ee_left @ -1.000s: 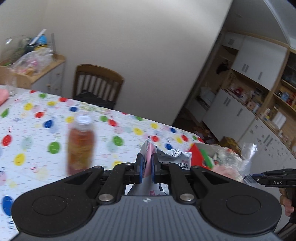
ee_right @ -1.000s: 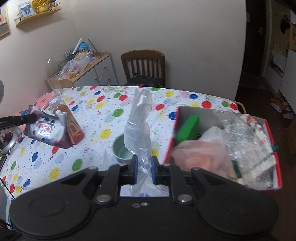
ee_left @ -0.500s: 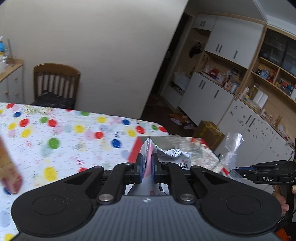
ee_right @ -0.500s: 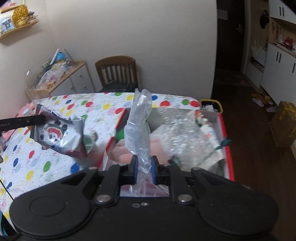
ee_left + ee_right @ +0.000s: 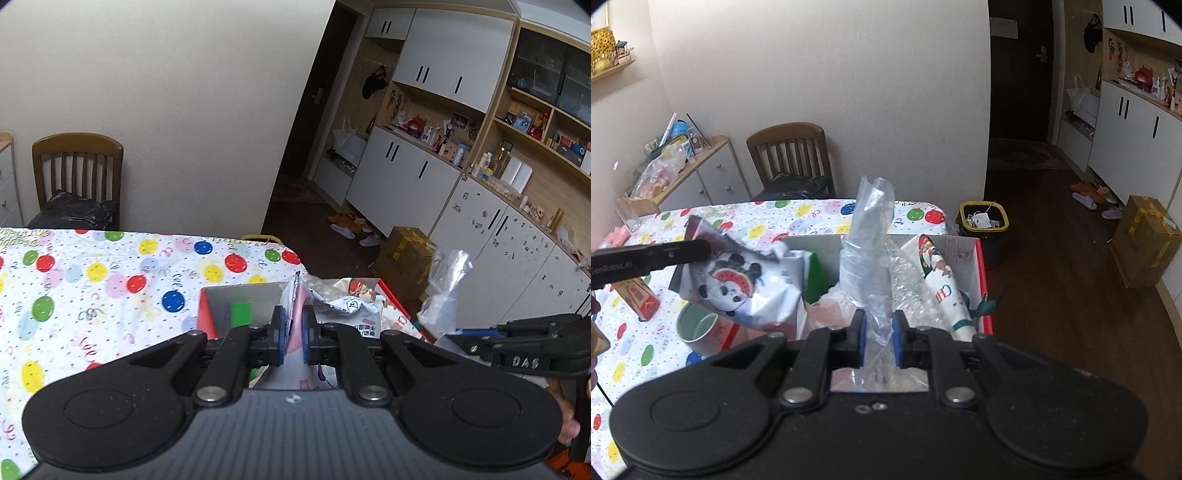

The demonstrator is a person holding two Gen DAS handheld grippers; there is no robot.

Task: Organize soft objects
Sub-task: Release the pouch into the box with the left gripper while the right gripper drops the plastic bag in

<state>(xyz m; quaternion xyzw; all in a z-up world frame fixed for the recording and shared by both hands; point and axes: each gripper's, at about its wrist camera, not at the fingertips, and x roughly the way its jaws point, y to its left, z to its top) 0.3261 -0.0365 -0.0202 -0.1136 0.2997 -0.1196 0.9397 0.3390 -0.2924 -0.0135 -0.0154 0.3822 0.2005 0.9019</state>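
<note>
Left tongs [image 5: 293,330]: the blue pads are closed on the pink-and-silver edge of a panda-print foil pouch [image 5: 738,288]. The pouch hangs from the tongs above the left end of the red-rimmed cardboard box [image 5: 982,280], clear of the surface [image 5: 92,295].

Right tongs [image 5: 878,341]: the pads pinch a crumpled clear plastic bag [image 5: 868,251], with a narrow gap left between them filled by the film. The bag stands upright above the middle of the box. In the left wrist view the right tongs [image 5: 461,334] appear at the right, just past the box's right rim, the bag [image 5: 445,284] rising from the tip.

Box contents: bubble wrap [image 5: 905,280], a green block [image 5: 816,273], a pinkish soft item [image 5: 827,314] and a white printed roll [image 5: 942,291] lying against the right wall.

Edges and room: the box sits at the right edge of the surface, with wooden floor [image 5: 1052,295] beyond. A pale green cup [image 5: 698,328] stands touching or just beside the box's left wall; a brown bottle [image 5: 639,299] lies further left. The balloon-print area behind the box is open. A yellow-rimmed bin [image 5: 984,218] stands on the floor past the far corner.
</note>
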